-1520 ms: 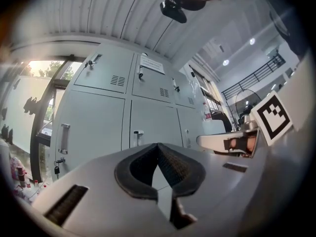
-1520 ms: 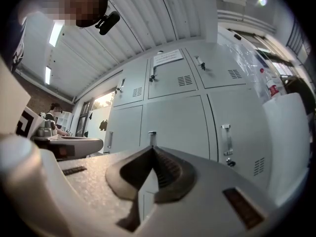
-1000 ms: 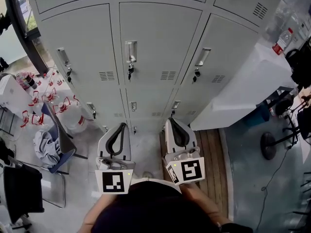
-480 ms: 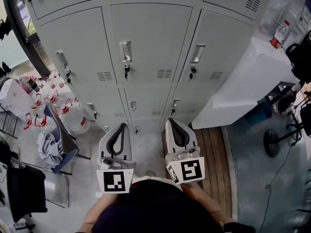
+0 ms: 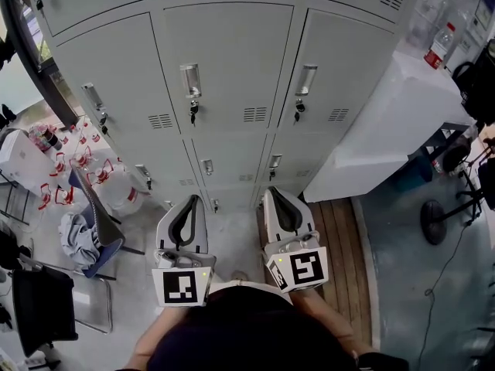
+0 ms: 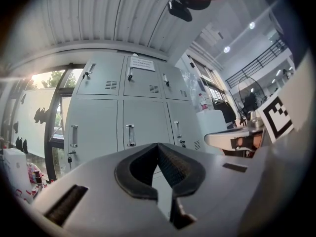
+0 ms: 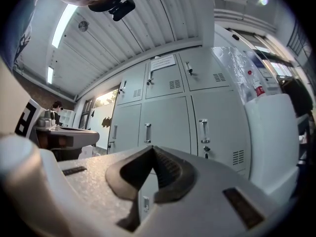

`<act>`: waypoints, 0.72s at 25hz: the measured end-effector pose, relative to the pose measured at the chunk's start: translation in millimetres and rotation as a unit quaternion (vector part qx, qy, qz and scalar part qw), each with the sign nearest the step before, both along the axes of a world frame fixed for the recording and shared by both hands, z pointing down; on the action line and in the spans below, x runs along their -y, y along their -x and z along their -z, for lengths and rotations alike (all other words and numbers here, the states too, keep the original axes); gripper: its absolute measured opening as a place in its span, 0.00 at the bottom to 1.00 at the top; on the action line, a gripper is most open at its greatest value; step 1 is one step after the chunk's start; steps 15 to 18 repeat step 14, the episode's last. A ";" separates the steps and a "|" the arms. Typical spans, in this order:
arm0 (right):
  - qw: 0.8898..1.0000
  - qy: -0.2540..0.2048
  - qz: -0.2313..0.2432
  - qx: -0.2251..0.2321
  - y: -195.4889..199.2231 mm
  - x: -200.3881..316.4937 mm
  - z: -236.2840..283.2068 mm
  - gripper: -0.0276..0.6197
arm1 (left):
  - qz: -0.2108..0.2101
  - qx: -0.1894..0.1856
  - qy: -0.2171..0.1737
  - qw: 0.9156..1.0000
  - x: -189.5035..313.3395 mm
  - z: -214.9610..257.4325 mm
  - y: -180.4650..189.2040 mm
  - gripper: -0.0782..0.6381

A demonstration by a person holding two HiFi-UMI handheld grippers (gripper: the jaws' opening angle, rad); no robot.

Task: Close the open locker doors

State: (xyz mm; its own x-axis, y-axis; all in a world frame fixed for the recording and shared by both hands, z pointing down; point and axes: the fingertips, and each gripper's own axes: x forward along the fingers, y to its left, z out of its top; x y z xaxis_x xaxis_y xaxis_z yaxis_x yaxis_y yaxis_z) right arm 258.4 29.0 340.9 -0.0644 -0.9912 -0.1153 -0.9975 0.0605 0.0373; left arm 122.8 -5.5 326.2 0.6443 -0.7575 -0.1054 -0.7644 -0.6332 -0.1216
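Left tongs (image 5: 192, 200), right tongs (image 5: 273, 192) pressed together, empty. Lockers (image 5: 224, 68) closed; door notice (image 6: 141, 62) unreadable.

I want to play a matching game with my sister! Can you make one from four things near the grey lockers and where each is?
1. clear plastic bottle with red label
2. crumpled grey cloth
3. brown wooden planks
4. small dark key

A. flat on the floor
B. hanging below a silver locker handle
C. on the white cabinet
D. on the blue chair

Pairs: 1-C, 2-D, 3-A, 4-B
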 end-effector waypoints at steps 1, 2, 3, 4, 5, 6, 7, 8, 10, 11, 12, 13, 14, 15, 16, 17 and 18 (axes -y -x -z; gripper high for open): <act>1.000 0.001 -0.001 -0.001 -1.2 -0.4 -0.1 0.04 | -0.002 0.001 -0.001 1.000 -1.0 -0.1 -1.6 0.11; 1.000 0.002 0.000 -0.002 -1.4 -0.7 -0.5 0.04 | -0.003 0.002 -0.001 1.000 -1.7 -0.7 -2.7 0.11; 1.000 0.002 0.001 -0.002 -1.2 -0.9 -1.2 0.04 | -0.003 0.002 0.001 1.000 -2.2 -1.7 -3.4 0.11; 1.000 0.003 0.002 -0.002 -0.9 -1.1 -2.0 0.05 | -0.004 0.002 0.003 1.000 -2.4 -2.7 -3.9 0.11; 1.000 0.004 0.002 -0.001 -1.0 -1.3 -2.8 0.05 | -0.004 0.003 0.005 1.000 -2.4 -3.5 -4.5 0.11; 1.000 0.005 0.002 0.001 -1.5 -1.5 -3.7 0.04 | -0.004 0.003 0.006 1.000 -2.3 -3.7 -5.4 0.11; 1.000 0.006 0.001 0.001 -2.3 -1.5 -4.5 0.04 | -0.004 0.002 0.007 1.000 -2.2 -3.4 -6.4 0.11; 1.000 0.007 0.000 0.002 -3.2 -1.3 -5.2 0.05 | -0.005 0.001 0.006 1.000 -2.0 -2.8 -7.3 0.11; 1.000 0.007 -0.001 0.005 -4.9 -0.4 -6.3 0.05 | -0.005 0.002 0.002 1.000 -1.1 -1.8 -8.4 0.11; 1.000 0.007 -0.002 0.006 -5.8 0.4 -6.7 0.05 | -0.005 0.002 0.002 1.000 -0.4 -2.0 -8.6 0.11; 1.000 0.008 -0.003 0.008 -6.8 1.3 -7.1 0.05 | -0.004 0.003 0.003 1.000 0.6 -2.8 -8.7 0.11; 1.000 0.008 -0.004 0.009 -7.9 2.3 -7.6 0.04 | -0.004 0.004 0.005 1.000 1.6 -3.7 -8.8 0.11; 1.000 0.008 -0.005 0.010 -9.0 3.3 -8.1 0.05 | -0.003 0.005 0.006 1.000 2.7 -4.6 -8.9 0.11; 1.000 0.008 -0.005 0.010 -9.0 3.3 -8.1 0.05 | -0.003 0.005 0.006 1.000 2.7 -4.6 -8.9 0.11; 1.000 0.008 -0.005 0.010 -9.0 3.3 -8.1 0.05 | -0.003 0.005 0.006 1.000 2.7 -4.6 -8.9 0.11; 1.000 0.008 -0.005 0.010 -9.0 3.3 -8.1 0.05 | -0.003 0.005 0.006 1.000 2.7 -4.6 -8.9 0.11; 1.000 0.008 -0.005 0.010 -9.0 3.3 -8.1 0.05 | -0.003 0.005 0.006 1.000 2.7 -4.6 -8.9 0.11</act>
